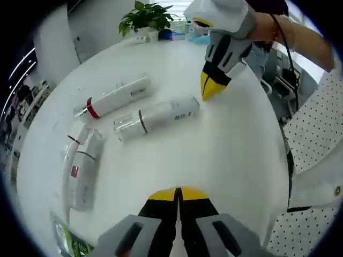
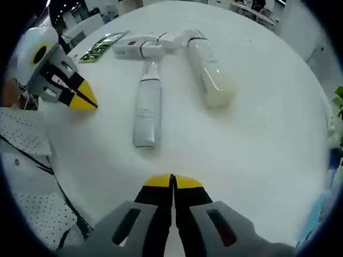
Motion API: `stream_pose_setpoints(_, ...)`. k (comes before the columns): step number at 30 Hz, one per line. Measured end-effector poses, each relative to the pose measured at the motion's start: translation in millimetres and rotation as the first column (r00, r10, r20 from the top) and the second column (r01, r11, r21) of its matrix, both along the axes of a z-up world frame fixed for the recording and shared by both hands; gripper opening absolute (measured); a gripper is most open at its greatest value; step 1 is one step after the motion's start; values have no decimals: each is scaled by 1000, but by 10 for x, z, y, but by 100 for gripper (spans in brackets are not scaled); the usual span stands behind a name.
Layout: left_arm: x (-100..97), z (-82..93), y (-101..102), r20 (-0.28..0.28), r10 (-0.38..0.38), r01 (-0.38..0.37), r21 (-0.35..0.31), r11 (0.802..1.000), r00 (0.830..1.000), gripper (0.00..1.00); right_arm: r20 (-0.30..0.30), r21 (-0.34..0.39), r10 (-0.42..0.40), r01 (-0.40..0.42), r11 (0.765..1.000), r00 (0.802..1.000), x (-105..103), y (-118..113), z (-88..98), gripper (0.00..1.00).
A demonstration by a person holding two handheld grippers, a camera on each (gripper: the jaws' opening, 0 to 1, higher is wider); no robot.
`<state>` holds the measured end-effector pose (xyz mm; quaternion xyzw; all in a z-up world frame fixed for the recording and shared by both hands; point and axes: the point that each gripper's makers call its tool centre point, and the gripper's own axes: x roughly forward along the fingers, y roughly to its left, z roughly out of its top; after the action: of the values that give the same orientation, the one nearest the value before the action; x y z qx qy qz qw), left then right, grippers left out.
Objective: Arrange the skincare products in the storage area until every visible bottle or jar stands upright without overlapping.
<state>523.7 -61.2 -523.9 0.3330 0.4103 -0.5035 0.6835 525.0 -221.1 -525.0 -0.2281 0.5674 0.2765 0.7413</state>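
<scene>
The skincare bottles all lie on their sides on the round white table (image 1: 236, 155), so as far as the views show, nothing has been stood up and the whole arrangement is left to do. In the left gripper view, a red-banded bottle (image 1: 113, 98) lies near the black-banded bottle (image 1: 156, 116), with a third bottle (image 1: 82, 168) off to one side and a green packet (image 1: 69, 241) at the table's edge. The left gripper (image 1: 178, 194) hangs over bare table with its yellow tips pressed together, holding nothing. The right gripper (image 2: 172, 181), likewise closed and empty, points toward the black-banded bottle. A potted plant (image 1: 143, 17) stands at the far rim.
</scene>
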Motion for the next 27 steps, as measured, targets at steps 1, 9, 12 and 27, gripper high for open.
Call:
stream_pose_setpoints(1,-28,47,-6,8,-24,24,35,999,1000,0,-13,-19,5,-5,1000,1000,6,1,-3,0)
stream_pose_setpoints(9,1,23,-29,-107,-3,16,123,992,994,0,-114,-19,37,-39,999,993,4,12,-19,0)
stream_pose_setpoints(12,-10,12,-45,-77,-60,74,207,975,995,0,-119,-12,32,-34,999,992,-4,9,-19,0)
stream_pose_setpoints(27,-21,11,-63,-121,-147,182,374,909,982,2,-149,-7,28,-30,1000,988,15,-14,-10,1)
